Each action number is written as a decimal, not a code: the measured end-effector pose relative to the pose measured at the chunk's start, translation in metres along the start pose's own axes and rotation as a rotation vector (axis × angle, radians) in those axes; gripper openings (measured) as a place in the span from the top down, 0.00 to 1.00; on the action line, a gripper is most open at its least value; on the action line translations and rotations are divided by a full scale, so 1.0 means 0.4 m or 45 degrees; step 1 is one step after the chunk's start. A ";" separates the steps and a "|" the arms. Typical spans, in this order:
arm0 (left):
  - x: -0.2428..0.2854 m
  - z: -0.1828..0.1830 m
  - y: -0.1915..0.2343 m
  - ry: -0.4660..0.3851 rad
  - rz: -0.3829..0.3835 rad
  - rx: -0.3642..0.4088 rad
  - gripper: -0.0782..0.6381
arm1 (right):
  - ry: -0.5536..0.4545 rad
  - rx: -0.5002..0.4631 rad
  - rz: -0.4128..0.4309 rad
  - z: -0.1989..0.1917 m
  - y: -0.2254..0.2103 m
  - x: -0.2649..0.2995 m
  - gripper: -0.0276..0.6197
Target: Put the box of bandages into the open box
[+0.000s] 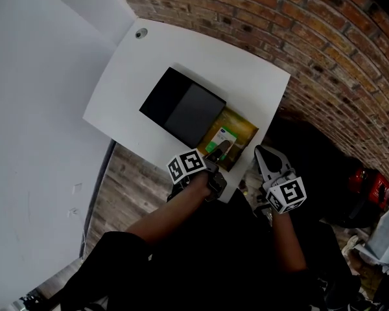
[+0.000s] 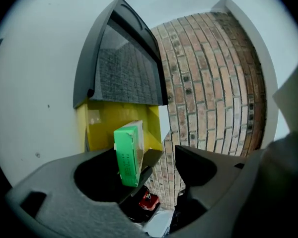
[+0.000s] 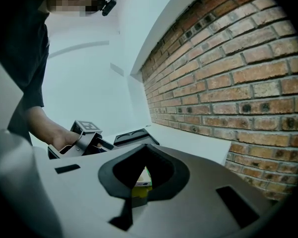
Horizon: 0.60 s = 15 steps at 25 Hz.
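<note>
The box of bandages (image 1: 222, 140), green and white, lies in the open yellow box (image 1: 242, 129) at the table's near right corner. My left gripper (image 1: 218, 154) reaches into that box. In the left gripper view the green bandage box (image 2: 127, 153) stands on edge between the jaws of the left gripper (image 2: 161, 165), close against the left one, with a clear gap to the right one; the gripper is open. My right gripper (image 1: 266, 155) hovers just right of the yellow box, past the table edge, jaws together and empty. Through them a bit of the bandage box (image 3: 144, 177) shows.
A black lid (image 1: 181, 105) lies on the white table (image 1: 149, 76), touching the yellow box's far side. A round hole (image 1: 141, 34) marks the far corner. A brick wall (image 1: 324, 50) runs along the right. A red object (image 1: 369, 183) lies on the floor.
</note>
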<state>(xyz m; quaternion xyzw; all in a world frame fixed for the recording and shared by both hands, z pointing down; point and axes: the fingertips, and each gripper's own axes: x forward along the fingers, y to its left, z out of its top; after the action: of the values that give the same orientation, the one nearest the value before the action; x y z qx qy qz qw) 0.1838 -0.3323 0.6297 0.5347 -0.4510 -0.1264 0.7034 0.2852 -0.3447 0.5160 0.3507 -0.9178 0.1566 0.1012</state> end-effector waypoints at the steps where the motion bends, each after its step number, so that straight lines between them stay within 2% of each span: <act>1: 0.002 -0.001 -0.006 0.014 0.000 0.010 0.41 | 0.000 -0.001 0.004 0.001 0.002 0.002 0.95; 7: 0.007 0.004 -0.026 0.042 0.005 0.068 0.33 | -0.006 0.002 0.001 0.005 0.004 0.007 0.95; 11: -0.001 0.014 -0.041 0.039 0.043 0.174 0.30 | -0.003 0.009 -0.003 -0.002 0.001 0.004 0.95; 15: -0.003 0.008 -0.064 0.081 0.048 0.295 0.28 | -0.007 0.005 0.005 0.002 0.007 0.008 0.95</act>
<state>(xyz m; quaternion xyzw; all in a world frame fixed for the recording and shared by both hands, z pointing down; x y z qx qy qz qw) 0.1883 -0.3436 0.6070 0.6074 -0.4501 -0.0431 0.6532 0.2809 -0.3452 0.5156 0.3495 -0.9184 0.1578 0.0975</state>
